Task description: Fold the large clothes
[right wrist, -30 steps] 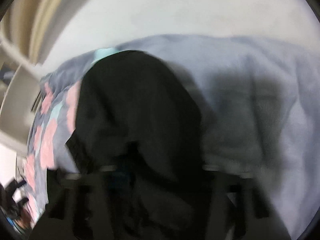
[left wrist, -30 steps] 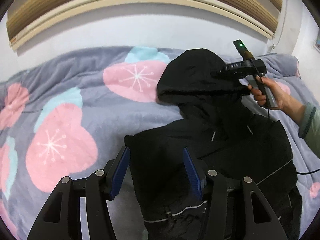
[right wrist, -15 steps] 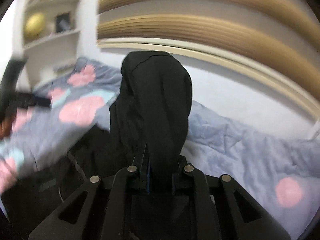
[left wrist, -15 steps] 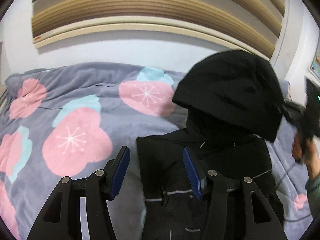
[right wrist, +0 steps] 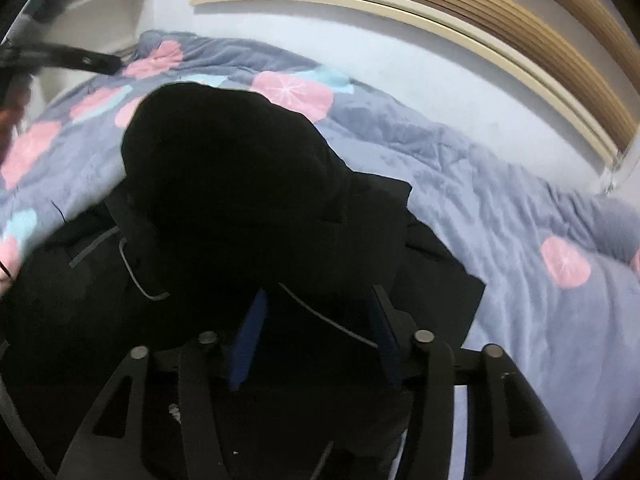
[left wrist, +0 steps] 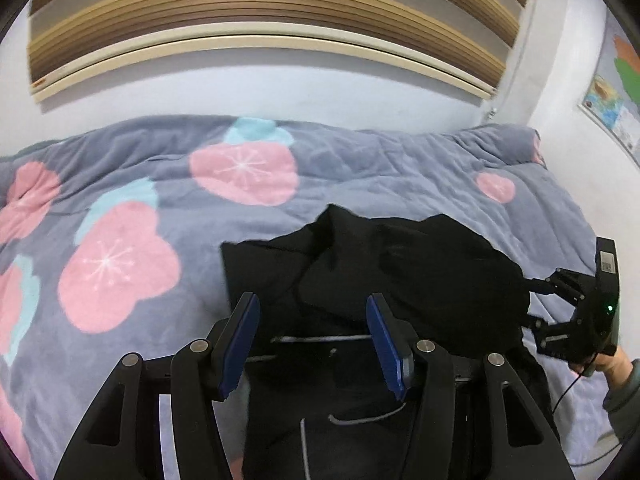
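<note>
Grey-blue fleece blanket [left wrist: 360, 184] with pink and pale turquoise blossoms covers the whole bed, and on it, in the lower middle of the left wrist view, lies the black hooded jacket [left wrist: 352, 380]. Its hood [left wrist: 420, 264] is turned down over the body of the garment, a rumpled dark mound reaching toward the right of the frame. Thin grey piping lines cross the jacket's front low in the picture.

From the right wrist view the same hood [right wrist: 224, 184] fills the centre as a rounded black mass lying on the jacket [right wrist: 60, 312], whose squared edge shows against the blanket [right wrist: 520, 220] at the right.

Over the jacket's lower part, the left gripper [left wrist: 314, 344] stands with its blue-padded fingers wide apart, nothing between them but cloth lying beneath. The right gripper [right wrist: 314, 340] likewise has its blue pads spread, the jacket's fabric lying under and between them, not pinched. In the left wrist view it appears at the right edge [left wrist: 540, 304], its fingers parted at the hood's rim and its handle held in a hand [left wrist: 608, 364].

Behind the bed runs a pale wall [left wrist: 280, 80] with stacked wooden slats [left wrist: 260, 12] above. A colourful poster [left wrist: 612, 108] hangs at the upper right, and white shelving [right wrist: 100, 12] shows at the upper left of the right wrist view.
</note>
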Motion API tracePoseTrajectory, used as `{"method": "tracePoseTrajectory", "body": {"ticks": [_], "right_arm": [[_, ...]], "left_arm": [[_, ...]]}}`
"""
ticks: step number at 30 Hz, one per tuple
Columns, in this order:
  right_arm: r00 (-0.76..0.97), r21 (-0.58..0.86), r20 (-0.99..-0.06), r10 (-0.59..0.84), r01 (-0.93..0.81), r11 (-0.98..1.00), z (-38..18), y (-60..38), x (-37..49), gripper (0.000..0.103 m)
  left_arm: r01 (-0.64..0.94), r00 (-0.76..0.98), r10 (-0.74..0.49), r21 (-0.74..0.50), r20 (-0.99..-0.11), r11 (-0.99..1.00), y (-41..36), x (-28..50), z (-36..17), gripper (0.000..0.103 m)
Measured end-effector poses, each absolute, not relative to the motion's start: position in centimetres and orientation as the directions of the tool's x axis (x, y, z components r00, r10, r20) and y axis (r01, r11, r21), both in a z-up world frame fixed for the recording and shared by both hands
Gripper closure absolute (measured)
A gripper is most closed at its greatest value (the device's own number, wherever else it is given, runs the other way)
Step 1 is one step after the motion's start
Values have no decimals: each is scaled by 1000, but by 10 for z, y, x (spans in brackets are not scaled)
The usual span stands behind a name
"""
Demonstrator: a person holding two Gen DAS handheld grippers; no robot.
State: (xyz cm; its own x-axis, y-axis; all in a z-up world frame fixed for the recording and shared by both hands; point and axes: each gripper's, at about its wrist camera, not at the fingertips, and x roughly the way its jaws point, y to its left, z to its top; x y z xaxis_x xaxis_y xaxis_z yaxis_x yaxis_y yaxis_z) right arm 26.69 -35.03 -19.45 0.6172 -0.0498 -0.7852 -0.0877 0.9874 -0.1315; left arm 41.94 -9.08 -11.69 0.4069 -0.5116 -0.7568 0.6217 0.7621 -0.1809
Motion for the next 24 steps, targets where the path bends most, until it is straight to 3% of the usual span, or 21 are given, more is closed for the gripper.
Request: {"method": "tracePoseTrajectory", "body": {"ticks": [4,8,15,19,24], "right_arm": [[615,-32,-789,-6,-31,999,-184,-357,278,48],[662,76,-750,24,49,996,-149,-369,292,47],[722,268,-683,110,108,957,-113,-373,324,42],[665,312,-737,125,170,935,-138,-369,348,40],[463,284,-873,154,224,933,-232,-351,358,40]], "left_arm": [[656,384,-538,-188,-751,731,-134,441,-123,45],[645,321,-591,-286,-740,709,-174,469,-140,45],[645,149,-515,-312,-844,697,-201,458,-218,45],[686,124,-372,-191,-920,702,-204,427,-266,45],[648,163,-412,-218,-896,730,-185,416,-261,45]]}}
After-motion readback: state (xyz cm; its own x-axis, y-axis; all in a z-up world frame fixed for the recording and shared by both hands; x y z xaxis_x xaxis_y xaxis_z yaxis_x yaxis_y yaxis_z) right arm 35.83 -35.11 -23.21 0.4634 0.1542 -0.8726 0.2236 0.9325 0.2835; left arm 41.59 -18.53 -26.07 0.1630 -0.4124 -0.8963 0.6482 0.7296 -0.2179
